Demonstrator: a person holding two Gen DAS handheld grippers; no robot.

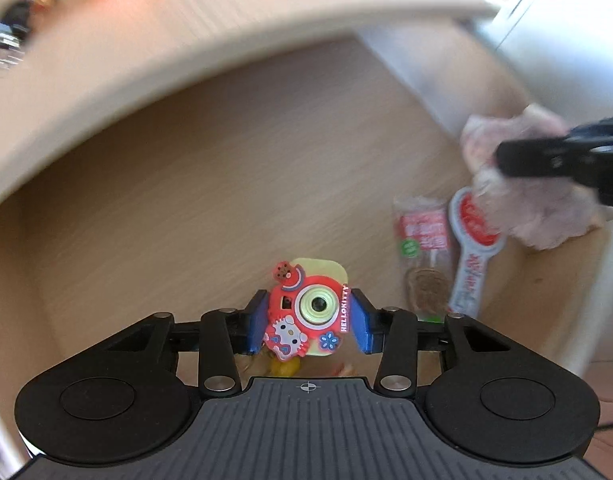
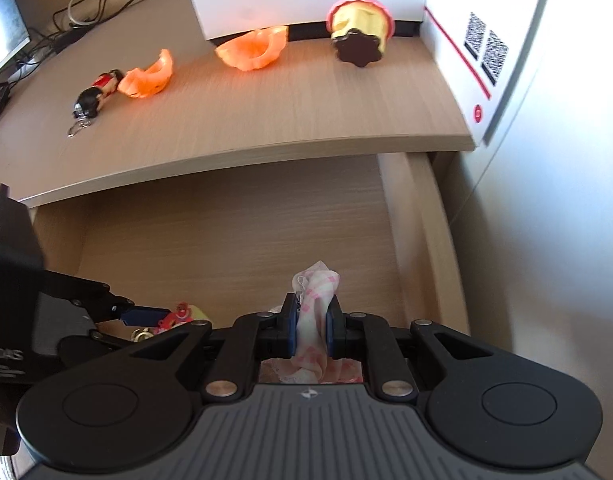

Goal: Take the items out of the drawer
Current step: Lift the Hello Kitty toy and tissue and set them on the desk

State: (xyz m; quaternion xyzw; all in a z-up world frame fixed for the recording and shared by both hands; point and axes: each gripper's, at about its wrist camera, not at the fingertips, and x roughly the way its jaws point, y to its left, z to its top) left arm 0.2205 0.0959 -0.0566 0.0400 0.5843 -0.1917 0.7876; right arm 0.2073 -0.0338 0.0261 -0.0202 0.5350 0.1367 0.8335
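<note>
Left tongs point(image 1: 310, 322) straddling toy camera point(image 1: 306, 312) over the drawer point(image 2: 234, 240), pad contact unclear. Right tongs point(image 2: 311, 330) pinching pink cloth point(image 2: 314, 304), rightward.

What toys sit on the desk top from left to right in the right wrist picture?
Small black-and-red figure keychain → smaller orange peel-shaped plastic piece → bigger orange peel-shaped piece → yellow-and-pink toy with a dark flower-shaped base.

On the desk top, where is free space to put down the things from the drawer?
Free: the front strip of the desk top, between the keychain figure and the white box. Crowded: the back, with orange pieces and a toy cake.
</note>
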